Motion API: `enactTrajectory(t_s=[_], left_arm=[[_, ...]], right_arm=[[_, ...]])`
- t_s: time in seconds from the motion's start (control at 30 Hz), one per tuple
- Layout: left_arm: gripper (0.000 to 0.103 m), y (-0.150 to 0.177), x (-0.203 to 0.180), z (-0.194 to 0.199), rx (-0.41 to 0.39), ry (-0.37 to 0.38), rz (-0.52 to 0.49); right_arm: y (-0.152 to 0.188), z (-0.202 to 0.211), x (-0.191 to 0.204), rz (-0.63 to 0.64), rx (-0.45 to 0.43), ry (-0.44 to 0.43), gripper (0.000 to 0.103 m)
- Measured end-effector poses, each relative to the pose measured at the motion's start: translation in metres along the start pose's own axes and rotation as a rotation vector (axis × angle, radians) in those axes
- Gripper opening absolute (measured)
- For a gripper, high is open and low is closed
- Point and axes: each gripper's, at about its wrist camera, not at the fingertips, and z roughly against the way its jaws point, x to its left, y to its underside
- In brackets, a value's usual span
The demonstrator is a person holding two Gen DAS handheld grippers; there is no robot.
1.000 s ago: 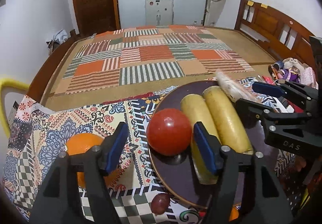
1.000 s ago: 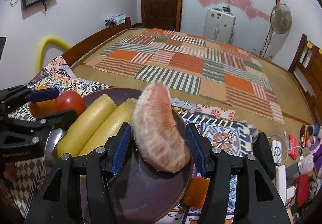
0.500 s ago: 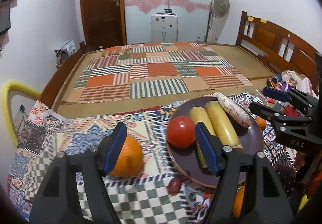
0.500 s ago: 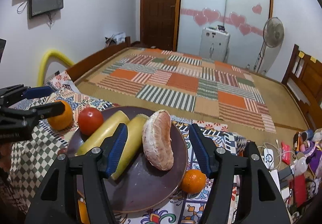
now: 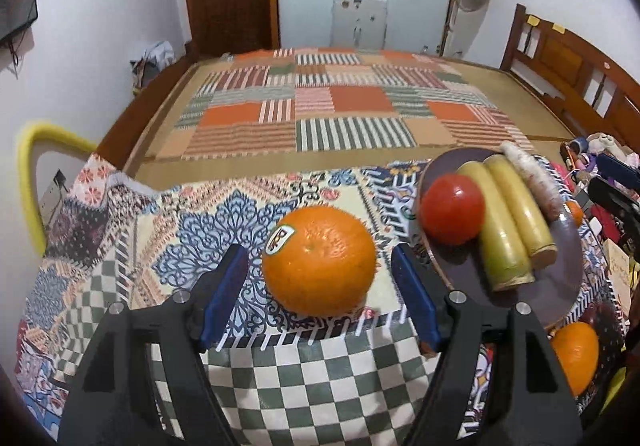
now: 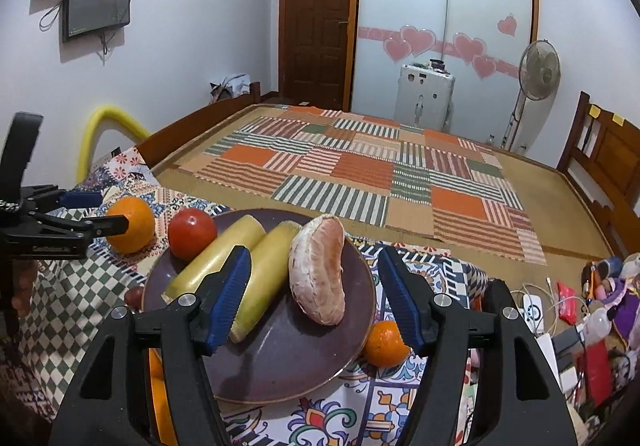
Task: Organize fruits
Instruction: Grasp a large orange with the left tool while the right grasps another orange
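A big orange (image 5: 320,260) with a sticker sits on the patterned cloth between the blue pads of my left gripper (image 5: 320,274). The jaws are opening, with a gap on both sides of the fruit. To the right, a dark plate (image 6: 280,358) holds a red tomato (image 6: 192,234), two yellow-green stalks (image 6: 240,266) and a peeled citrus segment (image 6: 320,270). My right gripper (image 6: 314,278) hovers over the near side of the plate, its jaws opening and not touching the segment. The left gripper (image 6: 100,211) also shows beside the orange (image 6: 132,230).
A small mandarin (image 6: 384,342) lies by the plate's right rim, another orange (image 5: 576,354) at its near edge and a dark small fruit (image 6: 134,296) on its left. Cables and clutter (image 6: 560,310) fill the right side. A bed with a patchwork mat (image 6: 360,165) lies behind.
My left gripper left the tomato on the plate and moved left to straddle the orange. My right gripper let the citrus segment down onto the plate, widened and drew back.
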Motion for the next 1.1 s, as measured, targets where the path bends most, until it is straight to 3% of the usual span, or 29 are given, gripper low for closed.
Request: enactTrajectory(t_s=[0.43,0.6,0.8,1.1], left_arm=[[0.070,-0.002,0.004,-0.029,0.040,0.016,0.068],[0.069,0.001,-0.001,-0.025,0.036,0.010,0.042],[0.069,0.012,-0.002,-0.007,0.033,0.046,0.045],[0.069,0.028,-0.010,0.060,-0.043,0.053,0.010]], right_arm=[[0.009,-0.005,-0.002,-0.004,0.020,-0.009,0.063],[0.011,-0.005,-0.002,-0.011,0.024,-0.017,0.063],[0.015,0.005,-0.001,-0.018,0.018,-0.014,0.063],[0.022,0.038,0.005,-0.069,0.004,-0.039,0.063]])
